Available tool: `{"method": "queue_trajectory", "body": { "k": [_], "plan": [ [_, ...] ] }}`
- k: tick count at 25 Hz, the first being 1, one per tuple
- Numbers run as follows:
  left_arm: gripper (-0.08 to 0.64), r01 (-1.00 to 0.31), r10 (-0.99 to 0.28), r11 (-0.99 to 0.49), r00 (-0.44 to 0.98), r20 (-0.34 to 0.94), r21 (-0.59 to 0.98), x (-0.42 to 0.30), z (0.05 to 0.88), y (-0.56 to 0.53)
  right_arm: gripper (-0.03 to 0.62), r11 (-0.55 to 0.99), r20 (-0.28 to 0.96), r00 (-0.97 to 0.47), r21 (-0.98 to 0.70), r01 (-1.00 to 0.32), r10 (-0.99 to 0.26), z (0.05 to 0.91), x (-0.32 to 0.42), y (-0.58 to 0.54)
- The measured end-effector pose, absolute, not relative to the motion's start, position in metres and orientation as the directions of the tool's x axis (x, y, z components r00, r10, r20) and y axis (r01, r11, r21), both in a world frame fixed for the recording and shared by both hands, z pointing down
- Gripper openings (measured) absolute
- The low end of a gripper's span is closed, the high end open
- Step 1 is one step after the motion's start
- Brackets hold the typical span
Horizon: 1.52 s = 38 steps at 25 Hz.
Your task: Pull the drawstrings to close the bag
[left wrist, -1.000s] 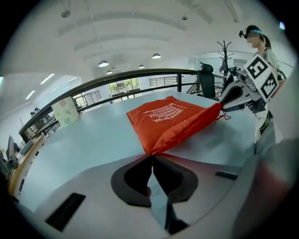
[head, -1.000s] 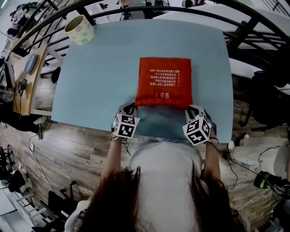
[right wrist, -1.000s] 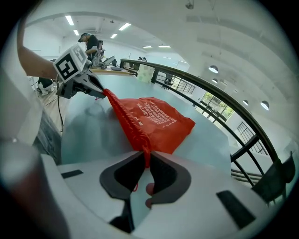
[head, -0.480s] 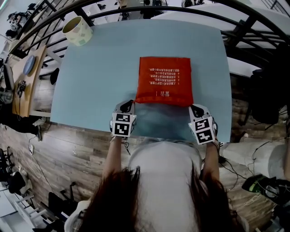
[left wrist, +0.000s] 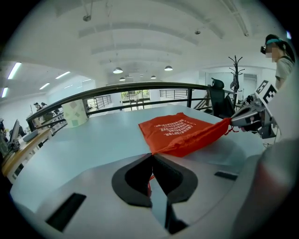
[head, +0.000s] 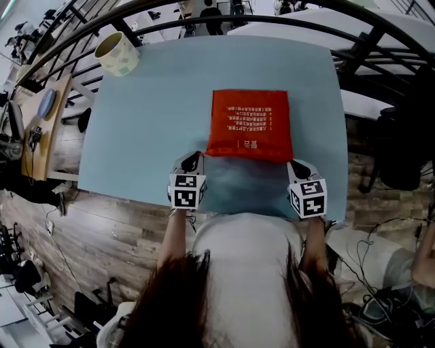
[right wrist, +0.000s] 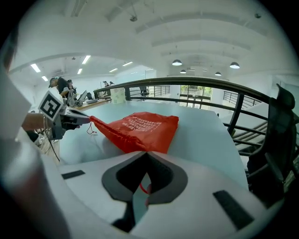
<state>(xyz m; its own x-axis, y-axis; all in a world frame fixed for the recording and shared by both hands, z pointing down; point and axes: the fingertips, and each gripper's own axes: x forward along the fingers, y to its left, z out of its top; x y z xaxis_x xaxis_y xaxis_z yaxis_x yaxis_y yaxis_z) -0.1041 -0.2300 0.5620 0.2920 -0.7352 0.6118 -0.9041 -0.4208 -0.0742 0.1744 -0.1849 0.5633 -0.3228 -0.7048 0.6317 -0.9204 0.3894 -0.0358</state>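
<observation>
The red drawstring bag lies flat on the near half of the pale blue table, its gathered mouth toward the person. A pale patterned cylinder stands well apart at the far left corner, and nothing lies between. A dark curved railing runs beyond the table, with wooden floor below. The left gripper and the right gripper sit at the bag's near corners. Each has its jaws pressed together on a red drawstring.

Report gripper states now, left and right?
Left gripper: shut on the left drawstring of the bag.
Right gripper: shut on the right drawstring.
</observation>
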Motion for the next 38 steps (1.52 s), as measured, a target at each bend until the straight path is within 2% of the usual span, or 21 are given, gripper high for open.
{"method": "queue_trajectory", "body": {
  "k": [14,29,34,38],
  "plan": [
    [0.017,-0.928,-0.763,-0.369,0.269,0.588,-0.055,-0.104,0.557,-0.248,0.024,0.293,0.601,-0.271,-0.064,-0.954,-0.752,0.561,0.181,-0.199],
    [0.017,-0.941,-0.775,-0.333,0.24,0.584,-0.055,-0.115,0.556,-0.251,0.025,0.262,0.597,-0.255,-0.077,-0.962,-0.761,0.56,0.178,-0.199],
    [0.017,-0.961,-0.791,-0.276,0.21,0.575,-0.028,-0.127,0.556,-0.253,0.023,0.179,0.596,-0.181,-0.062,-0.982,-0.782,0.56,0.202,-0.197],
    [0.017,-0.965,-0.797,-0.262,0.198,0.571,-0.03,-0.138,0.554,-0.255,0.023,0.168,0.588,-0.179,-0.074,-0.983,-0.789,0.558,0.207,-0.199]
  ]
}}
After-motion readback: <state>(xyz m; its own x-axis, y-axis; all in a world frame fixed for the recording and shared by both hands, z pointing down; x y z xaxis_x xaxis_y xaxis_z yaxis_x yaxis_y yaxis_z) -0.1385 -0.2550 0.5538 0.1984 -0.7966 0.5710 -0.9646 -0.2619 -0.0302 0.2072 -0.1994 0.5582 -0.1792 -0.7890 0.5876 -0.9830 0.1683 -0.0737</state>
